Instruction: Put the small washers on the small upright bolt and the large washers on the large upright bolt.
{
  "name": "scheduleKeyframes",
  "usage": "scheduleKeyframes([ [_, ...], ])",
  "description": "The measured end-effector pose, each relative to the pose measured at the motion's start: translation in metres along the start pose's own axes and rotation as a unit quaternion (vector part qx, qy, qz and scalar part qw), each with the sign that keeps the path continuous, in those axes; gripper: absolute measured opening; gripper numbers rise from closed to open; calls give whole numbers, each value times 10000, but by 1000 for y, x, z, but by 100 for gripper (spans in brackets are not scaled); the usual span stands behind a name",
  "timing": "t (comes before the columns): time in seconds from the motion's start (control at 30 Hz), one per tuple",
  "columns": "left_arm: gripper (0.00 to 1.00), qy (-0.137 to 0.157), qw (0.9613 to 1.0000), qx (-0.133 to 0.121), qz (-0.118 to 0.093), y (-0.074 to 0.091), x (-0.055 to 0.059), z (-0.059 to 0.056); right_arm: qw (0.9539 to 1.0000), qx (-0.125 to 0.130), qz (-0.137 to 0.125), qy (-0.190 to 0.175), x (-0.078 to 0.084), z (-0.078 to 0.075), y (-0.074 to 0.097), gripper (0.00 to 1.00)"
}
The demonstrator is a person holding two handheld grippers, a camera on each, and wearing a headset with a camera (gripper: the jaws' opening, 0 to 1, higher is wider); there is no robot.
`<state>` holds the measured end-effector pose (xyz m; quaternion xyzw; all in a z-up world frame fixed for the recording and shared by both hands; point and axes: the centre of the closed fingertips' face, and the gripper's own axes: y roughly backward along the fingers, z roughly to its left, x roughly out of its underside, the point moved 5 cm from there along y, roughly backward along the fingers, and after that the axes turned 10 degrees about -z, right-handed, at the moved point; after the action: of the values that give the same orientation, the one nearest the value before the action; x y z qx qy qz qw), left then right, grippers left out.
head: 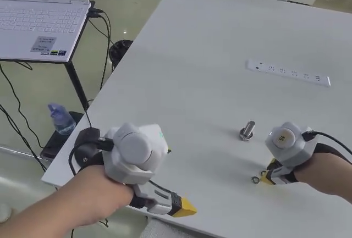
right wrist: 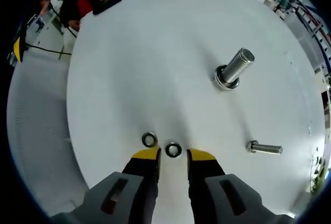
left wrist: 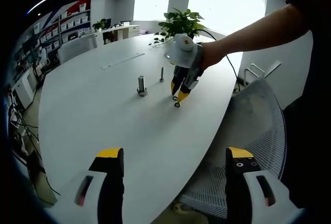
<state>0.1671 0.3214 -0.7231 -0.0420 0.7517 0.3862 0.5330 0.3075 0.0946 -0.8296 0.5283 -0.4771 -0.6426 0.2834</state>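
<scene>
left gripper [left wrist: 174, 154] nearest, jaws spread wide, holding nothing. right gripper [right wrist: 173, 162] jaws a narrow gap apart, gripping nothing; one washer [right wrist: 173, 149] lies just off the tips at 12 o'clock, a second washer [right wrist: 149, 139] at 11. small upright bolt [right wrist: 265, 148] at 3, large upright bolt [right wrist: 234, 70] at 1, possibly ringed at its base.

Laptop [head: 41, 12]: cut off by the top and left edges.
Right gripper [head: 268, 177]: in head view, jaws mostly hidden under its body.
Washer [left wrist: 177, 104]: too small to size.
Large bolt [right wrist: 234, 68]: ring at base, head or washer, cannot tell.
Chair [left wrist: 258, 120]: lower part behind a jaw.
Forearm [head: 330, 175]: cut off by the right edge.
</scene>
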Motion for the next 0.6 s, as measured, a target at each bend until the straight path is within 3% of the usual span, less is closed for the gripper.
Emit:
scheduleKeyframes([
  [0.6, 78, 34, 10000, -23, -12, 2, 1, 5, 9992, 90, 386, 92, -5, 2, -3, 15],
])
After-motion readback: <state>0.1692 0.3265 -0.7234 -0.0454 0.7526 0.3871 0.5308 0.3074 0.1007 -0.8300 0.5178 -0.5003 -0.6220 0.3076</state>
